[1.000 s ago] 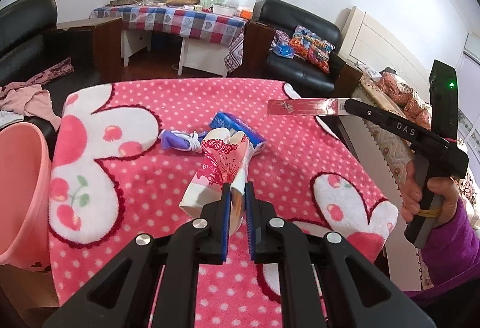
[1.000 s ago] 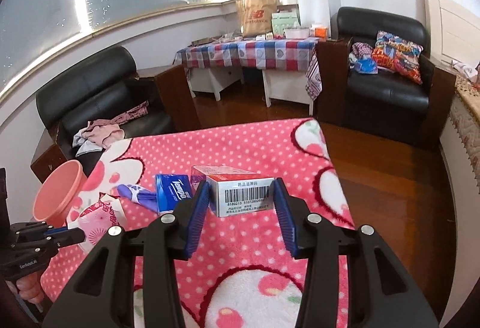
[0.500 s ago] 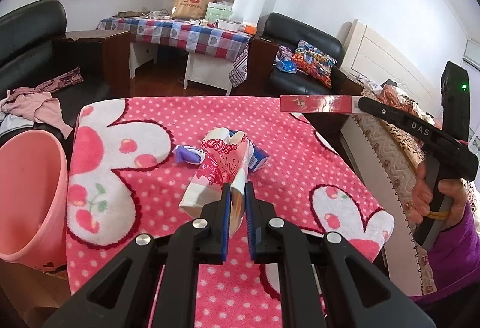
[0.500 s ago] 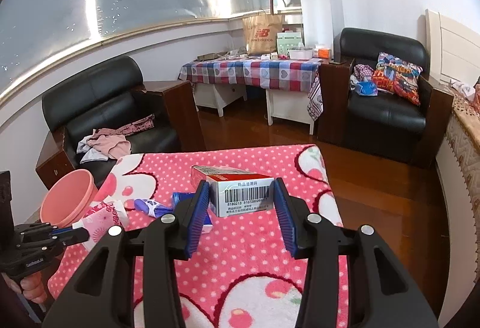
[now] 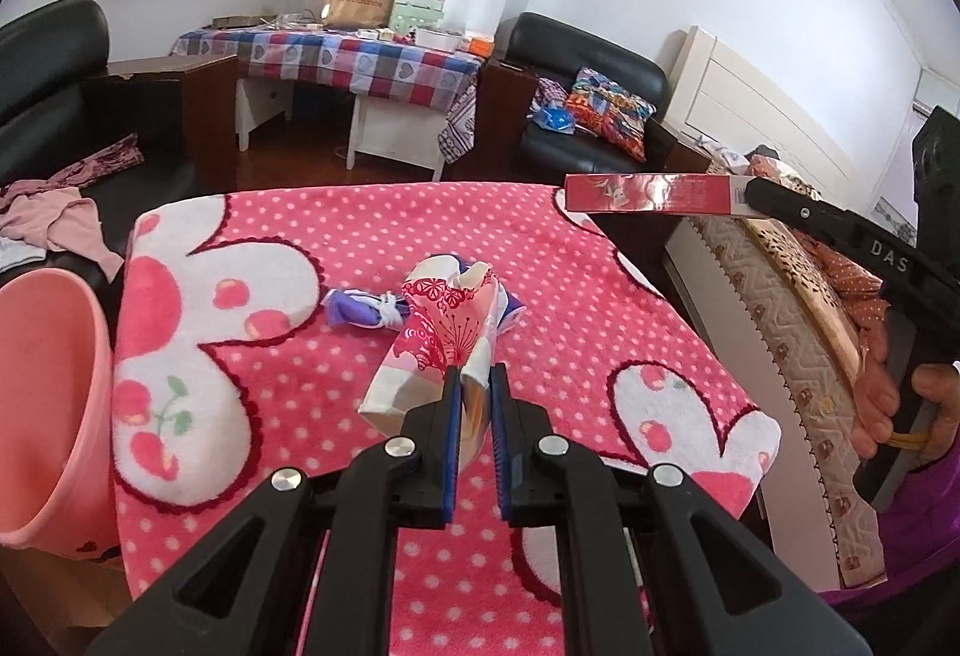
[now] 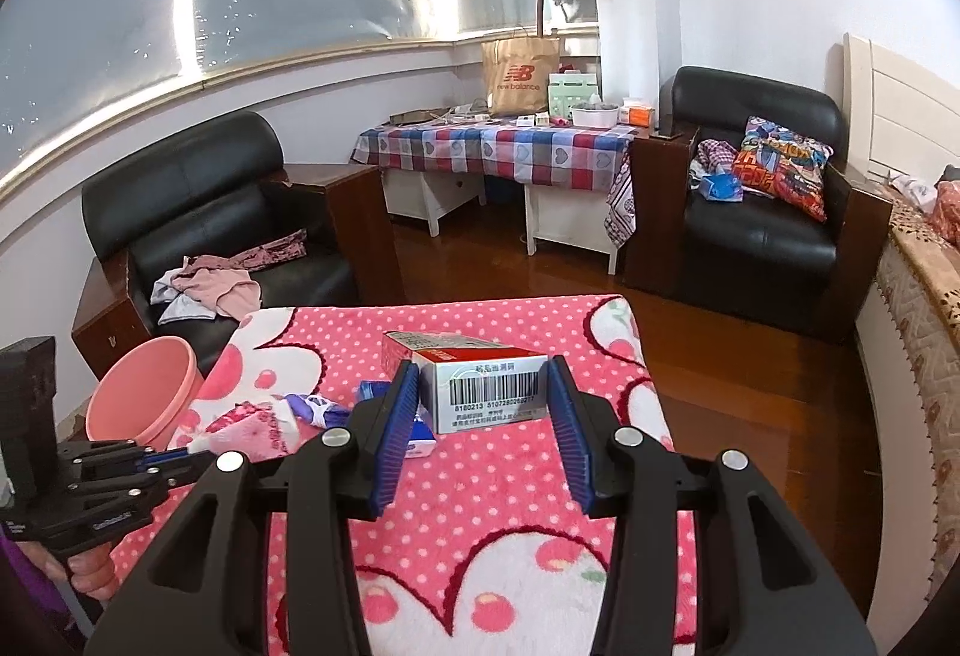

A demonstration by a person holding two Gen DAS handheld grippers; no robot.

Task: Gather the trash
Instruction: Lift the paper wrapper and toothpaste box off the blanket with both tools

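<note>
Holding two pieces at once: your left gripper has its fingers pinched nearly together on the crumpled paper cup, lifted over the surface; your right gripper clamps the red-and-silver box at mid-width, also clear of the cloth. Nothing visibly dropped in the pink bin yet; its inside is hidden. Left on the surface: purple wrapper and blue tissue pack. Judged early stage.
</note>
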